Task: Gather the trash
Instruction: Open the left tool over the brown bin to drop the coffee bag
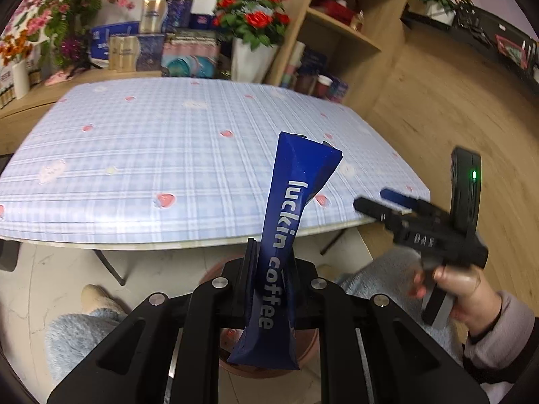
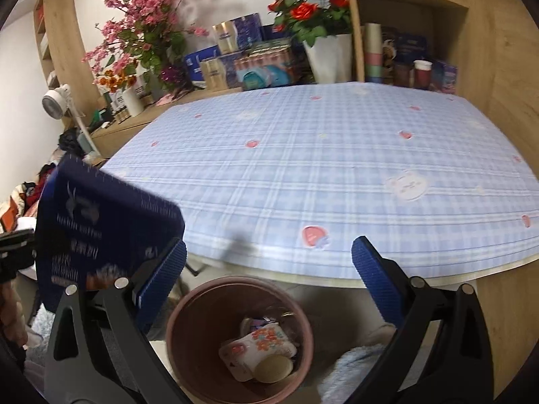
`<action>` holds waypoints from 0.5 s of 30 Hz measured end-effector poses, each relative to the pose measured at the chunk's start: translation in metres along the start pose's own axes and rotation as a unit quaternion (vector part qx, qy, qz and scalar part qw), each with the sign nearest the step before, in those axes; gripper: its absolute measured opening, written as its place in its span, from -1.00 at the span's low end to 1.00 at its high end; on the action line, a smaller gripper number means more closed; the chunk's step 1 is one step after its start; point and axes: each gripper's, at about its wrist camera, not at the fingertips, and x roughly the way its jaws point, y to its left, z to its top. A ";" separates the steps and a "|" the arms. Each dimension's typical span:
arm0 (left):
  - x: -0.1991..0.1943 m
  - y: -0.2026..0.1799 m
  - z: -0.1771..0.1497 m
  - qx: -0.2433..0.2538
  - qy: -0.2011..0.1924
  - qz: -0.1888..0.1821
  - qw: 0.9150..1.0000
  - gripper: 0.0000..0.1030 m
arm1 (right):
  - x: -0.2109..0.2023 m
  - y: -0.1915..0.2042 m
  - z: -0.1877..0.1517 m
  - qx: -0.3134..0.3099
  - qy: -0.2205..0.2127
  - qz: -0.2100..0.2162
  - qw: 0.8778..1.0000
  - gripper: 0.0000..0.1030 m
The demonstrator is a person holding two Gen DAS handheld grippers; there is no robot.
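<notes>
Bin (beside the plaid tabletop) holds cups. My left tool clamps a coffee bag; my right tool gapes.

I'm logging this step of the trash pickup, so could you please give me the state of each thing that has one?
left gripper: jaws shut on the coffee packet.
coffee packet: empty, creased, held upright above the bin.
right gripper: jaws open, holding nothing.
trash bin: uncovered, on the floor by the table, partly filled with cups and wrappers.
</notes>
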 end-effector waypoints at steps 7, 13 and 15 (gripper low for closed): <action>0.022 -0.016 -0.010 0.032 0.022 -0.016 0.999 -0.70 | -0.006 -0.015 -0.001 0.014 -0.005 -0.008 1.000 0.88; 0.047 -0.022 -0.020 0.055 0.021 -0.034 0.998 -0.68 | -0.007 -0.015 -0.005 0.014 -0.003 -0.009 1.000 0.88; 0.057 -0.024 -0.023 0.068 0.015 -0.033 0.997 -0.58 | -0.007 -0.014 -0.005 0.013 -0.001 -0.009 1.000 0.88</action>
